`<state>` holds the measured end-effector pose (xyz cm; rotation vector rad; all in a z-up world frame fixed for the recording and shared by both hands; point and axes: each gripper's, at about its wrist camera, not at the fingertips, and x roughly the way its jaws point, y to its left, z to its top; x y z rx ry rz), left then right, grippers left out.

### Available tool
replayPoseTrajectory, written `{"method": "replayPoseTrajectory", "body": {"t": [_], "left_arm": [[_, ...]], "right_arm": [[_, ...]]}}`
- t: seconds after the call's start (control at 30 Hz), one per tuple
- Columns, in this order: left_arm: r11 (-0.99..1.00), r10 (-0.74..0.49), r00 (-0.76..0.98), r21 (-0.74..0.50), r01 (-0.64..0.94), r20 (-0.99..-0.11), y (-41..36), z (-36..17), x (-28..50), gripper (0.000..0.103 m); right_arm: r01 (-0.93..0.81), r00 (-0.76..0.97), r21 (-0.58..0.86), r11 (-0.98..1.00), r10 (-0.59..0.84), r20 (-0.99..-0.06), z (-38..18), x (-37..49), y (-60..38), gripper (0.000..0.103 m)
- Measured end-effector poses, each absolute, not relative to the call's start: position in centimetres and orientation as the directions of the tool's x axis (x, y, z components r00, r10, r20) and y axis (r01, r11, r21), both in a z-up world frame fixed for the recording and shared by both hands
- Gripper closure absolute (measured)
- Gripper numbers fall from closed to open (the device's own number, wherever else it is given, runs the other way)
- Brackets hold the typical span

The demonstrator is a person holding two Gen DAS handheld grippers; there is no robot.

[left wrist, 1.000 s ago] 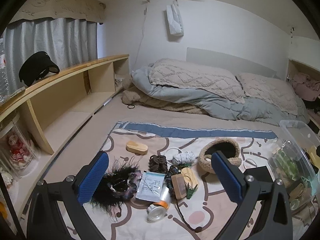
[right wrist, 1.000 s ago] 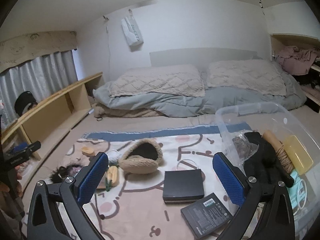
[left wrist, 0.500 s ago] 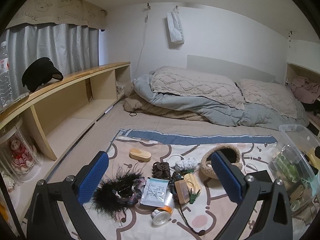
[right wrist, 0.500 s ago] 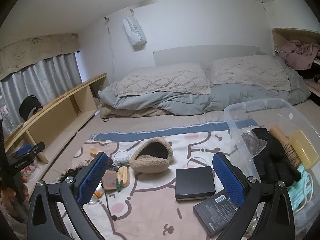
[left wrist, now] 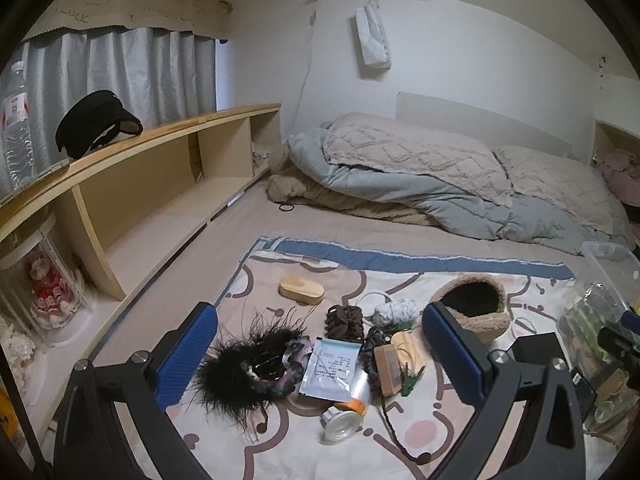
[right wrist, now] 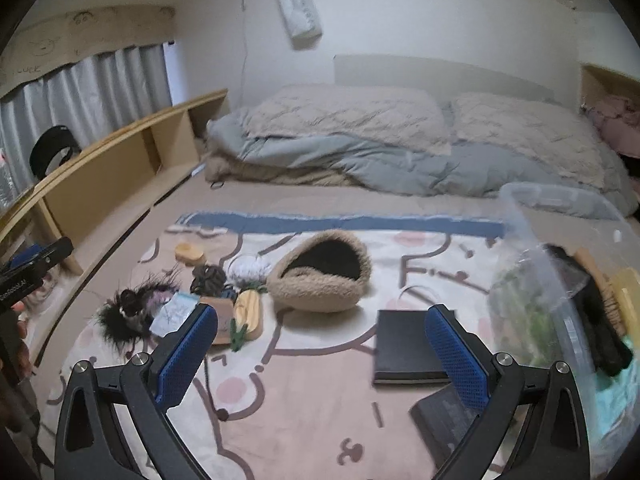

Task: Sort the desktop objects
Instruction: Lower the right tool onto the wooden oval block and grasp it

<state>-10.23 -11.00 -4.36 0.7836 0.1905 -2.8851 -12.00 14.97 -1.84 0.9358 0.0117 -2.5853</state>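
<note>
Small objects lie on a patterned mat [left wrist: 472, 432]: a black feather mask [left wrist: 244, 368], a white sachet [left wrist: 330, 368], a tape roll [left wrist: 344, 420], a brown hair claw [left wrist: 344, 320], a wooden case [left wrist: 301, 289], a fuzzy tan slipper [left wrist: 476, 312] and a black box [right wrist: 408, 348]. My left gripper [left wrist: 320, 352] is open and empty above the mask and sachet. My right gripper [right wrist: 320, 356] is open and empty above the mat, between the slipper [right wrist: 320, 272] and the black box.
A clear plastic bin [right wrist: 568, 280] with gloves, a brush and a bag stands at the right. A wooden shelf [left wrist: 132, 184] runs along the left, with a black cap [left wrist: 96, 120] and a water bottle [left wrist: 16, 128] on top. Bedding [left wrist: 440, 176] lies behind.
Both grippers have pulled back and tilted, so the objects sit higher and farther in view. The right view has swung left. Both stay open and empty.
</note>
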Motion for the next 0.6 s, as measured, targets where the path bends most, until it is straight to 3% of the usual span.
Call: {"method": "replayPoseTrajectory", "body": {"t": [0.33,0.6], "left_arm": [[-0.977,-0.128,-0.829,-0.074,0.200,-0.544,-11.4,-6.7,-12.1,0.000],[-0.966,-0.085,-0.803,-0.150,0.212,-0.590,-12.6,-8.7,-15.0,0.000]], "right_arm": [[0.431,-0.638,0.111,-0.896,-0.389,-0.664,-4.2,-15.7,10.1,0.058],[0.489,-0.563,0.101,-0.866,-0.402,-0.722,-7.9,-18.8,5.8,0.059]]}}
